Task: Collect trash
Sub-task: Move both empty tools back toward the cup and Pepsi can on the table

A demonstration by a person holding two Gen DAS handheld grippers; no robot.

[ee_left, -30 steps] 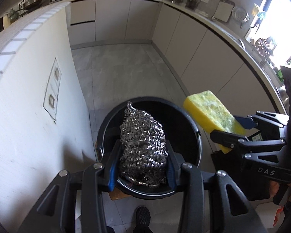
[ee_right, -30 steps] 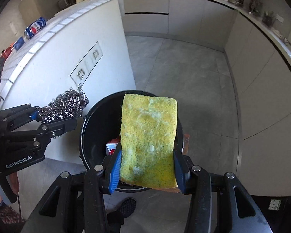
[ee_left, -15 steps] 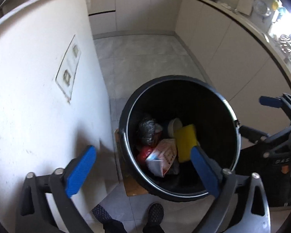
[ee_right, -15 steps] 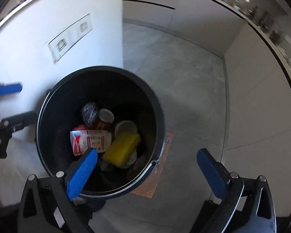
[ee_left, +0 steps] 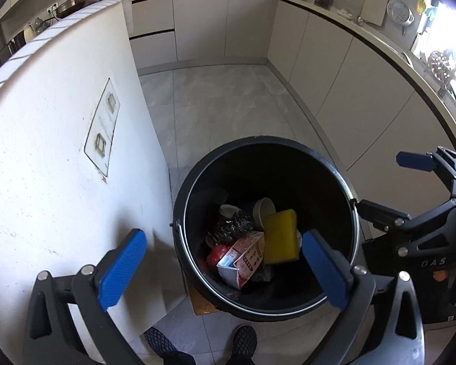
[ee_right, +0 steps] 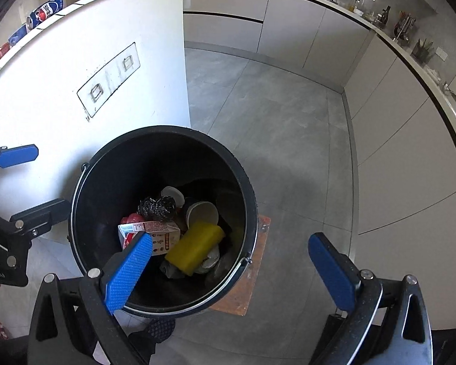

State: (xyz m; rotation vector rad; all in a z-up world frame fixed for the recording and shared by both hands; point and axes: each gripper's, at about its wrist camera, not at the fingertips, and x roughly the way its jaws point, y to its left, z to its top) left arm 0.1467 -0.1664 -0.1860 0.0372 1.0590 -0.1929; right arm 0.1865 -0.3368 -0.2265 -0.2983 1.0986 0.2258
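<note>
**Over the bin, both sets of fingers spread and empty**

Down on the grey tiled floor, beside the white end wall of the counter, stands the black bin, and I hold both grippers above its mouth, pointing steeply down. My left gripper has just been opening; its blue fingers now stand wide apart with nothing between them, one over the white wall side, the other over the bin's near rim. My right gripper has just been opening too, and its blue fingers are spread just as wide and bare, one over the bin's near edge, the other over the floor to the right.

At the bottom of the bin lies the trash. The yellow sponge rests tilted on the heap, touching a small drink carton that lies on its side. Just behind the carton sits the dark steel scouring ball, and near it a pale paper cup on its side. Something red shows under the carton; I cannot tell what it is.

A brown board pokes out from beneath the bin. My shoe shows at the lower edge. On top of the counter, in the right wrist view, lies a blue soda can.
</note>
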